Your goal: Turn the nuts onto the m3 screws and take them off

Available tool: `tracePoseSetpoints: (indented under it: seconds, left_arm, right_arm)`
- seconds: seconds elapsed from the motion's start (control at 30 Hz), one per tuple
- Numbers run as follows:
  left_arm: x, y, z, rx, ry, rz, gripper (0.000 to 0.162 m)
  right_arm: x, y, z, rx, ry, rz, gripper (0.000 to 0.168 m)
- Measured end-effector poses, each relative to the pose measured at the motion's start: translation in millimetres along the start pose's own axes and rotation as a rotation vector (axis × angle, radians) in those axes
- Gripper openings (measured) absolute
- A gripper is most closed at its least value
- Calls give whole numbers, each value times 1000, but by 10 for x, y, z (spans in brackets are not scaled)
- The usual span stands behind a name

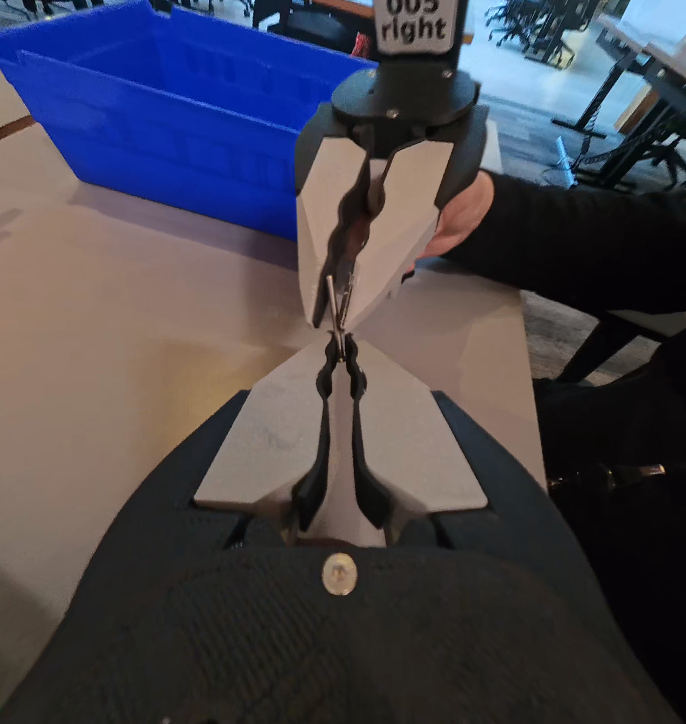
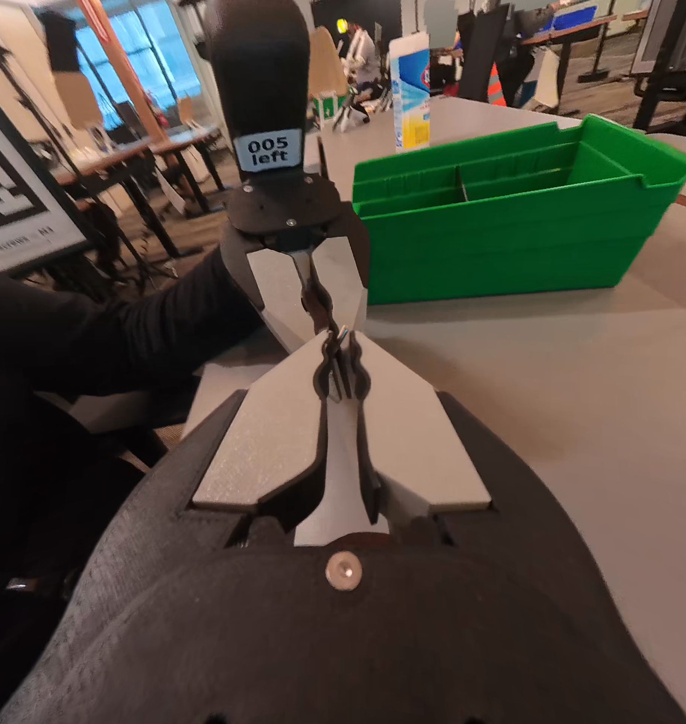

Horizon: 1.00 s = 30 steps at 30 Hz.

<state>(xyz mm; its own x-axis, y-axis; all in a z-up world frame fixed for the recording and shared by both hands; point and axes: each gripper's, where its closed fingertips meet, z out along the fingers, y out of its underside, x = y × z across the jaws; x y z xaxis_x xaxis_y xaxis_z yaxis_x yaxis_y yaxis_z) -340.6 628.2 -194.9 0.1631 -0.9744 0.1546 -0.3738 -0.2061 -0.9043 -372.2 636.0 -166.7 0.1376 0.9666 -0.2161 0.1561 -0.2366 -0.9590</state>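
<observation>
My left gripper [image 1: 339, 346] and my right gripper [image 2: 339, 344] meet tip to tip above the grey table [image 1: 118, 313]. The right gripper is shut on a thin metal M3 screw [image 1: 332, 301], which lies along its jaws and points at the left gripper. The screw also shows between the right fingers in the right wrist view [image 2: 339, 376]. The left gripper is shut on a small nut [image 1: 340, 355] at its tips, right at the screw's end. The nut is mostly hidden by the pads. The left gripper also shows in the right wrist view [image 2: 331, 327].
A blue bin [image 1: 157, 117] stands behind the right gripper and a green divided bin [image 2: 510, 243] behind the left one. A wipes canister [image 2: 410, 94] stands farther back. A hand [image 1: 463, 211] in a black sleeve holds the right gripper near the table edge. Less than 4 cm separates the two grippers' tips.
</observation>
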Motion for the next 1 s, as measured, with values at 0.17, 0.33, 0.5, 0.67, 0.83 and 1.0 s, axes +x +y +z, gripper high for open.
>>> tracePoseSetpoints:
  seconds: [0.17,0.33,0.5,0.67,0.83,1.0]
  left_arm:
    - [21,-59,-2,34,5,-3,1]
    - [-17,-55,-4,36,-15,-9,2]
    - [-71,-52,-26,39,-38,-15,12]
    - [-73,-61,-35,45,-39,-15,12]
    - [-46,-98,-48,69,-20,-24,3]
    - [-31,-104,-48,73,-7,-35,2]
  right_arm:
    - [-49,-90,4,81,-71,86,0]
    - [-17,-73,-21,72,-57,76,0]
    - [2,-76,-64,58,-36,50,0]
    - [30,-37,-65,30,-12,31,0]
    - [26,-26,-50,28,-13,37,0]
    - [14,-21,-43,22,-14,33,0]
